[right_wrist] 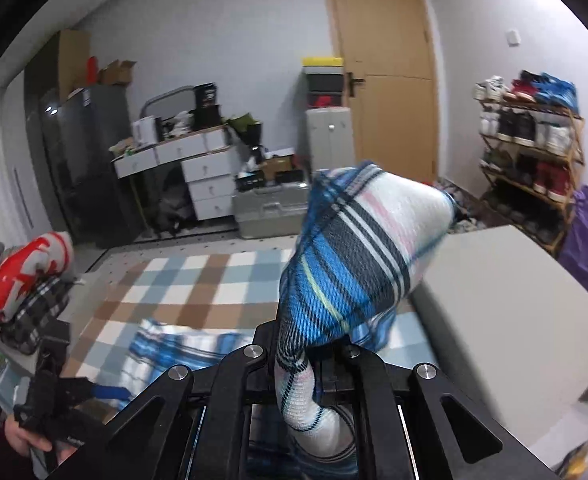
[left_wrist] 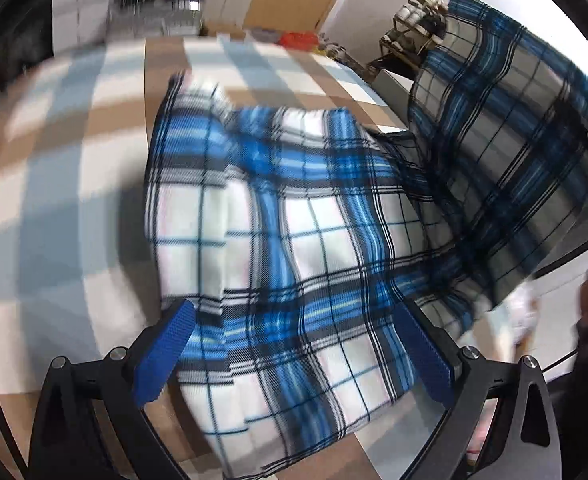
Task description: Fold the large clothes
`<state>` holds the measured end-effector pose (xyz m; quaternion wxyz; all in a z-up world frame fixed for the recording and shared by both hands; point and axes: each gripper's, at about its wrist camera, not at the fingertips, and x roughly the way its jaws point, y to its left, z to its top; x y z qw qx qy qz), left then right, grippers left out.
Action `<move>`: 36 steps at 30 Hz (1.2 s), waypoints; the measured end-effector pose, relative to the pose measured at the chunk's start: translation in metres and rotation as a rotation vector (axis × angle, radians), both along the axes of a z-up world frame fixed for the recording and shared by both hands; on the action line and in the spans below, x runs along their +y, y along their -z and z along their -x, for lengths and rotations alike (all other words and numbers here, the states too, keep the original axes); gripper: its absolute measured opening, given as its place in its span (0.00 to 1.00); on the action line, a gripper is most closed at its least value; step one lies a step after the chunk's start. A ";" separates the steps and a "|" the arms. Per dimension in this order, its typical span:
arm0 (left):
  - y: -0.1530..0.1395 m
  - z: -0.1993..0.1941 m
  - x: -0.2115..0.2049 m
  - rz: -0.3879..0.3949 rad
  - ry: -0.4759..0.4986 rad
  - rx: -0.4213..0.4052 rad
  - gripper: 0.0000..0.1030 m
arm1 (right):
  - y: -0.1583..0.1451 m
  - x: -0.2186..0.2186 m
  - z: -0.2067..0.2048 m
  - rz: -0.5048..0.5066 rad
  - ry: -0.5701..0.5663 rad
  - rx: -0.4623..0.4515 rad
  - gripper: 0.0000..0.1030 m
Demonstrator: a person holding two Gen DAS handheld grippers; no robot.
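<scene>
Now the right hand-held gripper [right_wrist: 314, 354] pinches the plaid garment [left_wrist: 294, 240] above the checkered surface [left_wrist: 74, 140], while the left hand-held gripper [left_wrist: 294, 344] gapes released over it.

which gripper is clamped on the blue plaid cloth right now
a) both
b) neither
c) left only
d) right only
d: the right gripper has its fingers pinched shut on a bunch of the blue plaid cloth, while the left gripper has its blue pads spread wide, with the cloth lying between them unclamped.

bare checked cloth [left_wrist: 54, 184] left | lifted plaid garment [left_wrist: 514, 128] blocks right
</scene>
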<state>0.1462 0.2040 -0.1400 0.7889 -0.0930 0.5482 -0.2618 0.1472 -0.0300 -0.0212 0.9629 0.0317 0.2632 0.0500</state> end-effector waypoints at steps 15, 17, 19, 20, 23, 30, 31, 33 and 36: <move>0.019 -0.021 0.009 0.329 0.053 0.127 0.93 | 0.056 0.139 -0.015 0.109 -0.202 0.105 0.08; 0.021 -0.024 0.008 0.359 0.060 0.142 0.93 | 0.056 0.151 -0.012 0.136 -0.233 0.103 0.08; 0.021 -0.025 0.004 0.358 0.080 0.145 0.93 | 0.060 0.160 -0.008 0.154 -0.262 0.117 0.08; 0.021 -0.030 0.000 0.357 0.088 0.144 0.93 | 0.065 0.164 -0.007 0.164 -0.279 0.135 0.08; 0.021 -0.035 -0.002 0.347 0.104 0.171 0.93 | 0.085 0.175 0.000 0.208 -0.338 0.175 0.08; 0.001 -0.030 0.034 0.250 0.023 0.161 0.93 | 0.106 0.168 0.006 0.110 -0.399 0.210 0.09; -0.003 -0.030 0.037 0.242 0.010 0.152 0.93 | 0.108 0.169 0.009 0.115 -0.414 0.206 0.10; -0.013 -0.030 0.039 0.241 -0.016 0.130 0.93 | 0.114 0.173 0.014 0.129 -0.438 0.206 0.11; -0.035 -0.036 0.035 0.266 -0.046 0.064 0.93 | 0.128 0.182 0.020 0.166 -0.458 0.227 0.13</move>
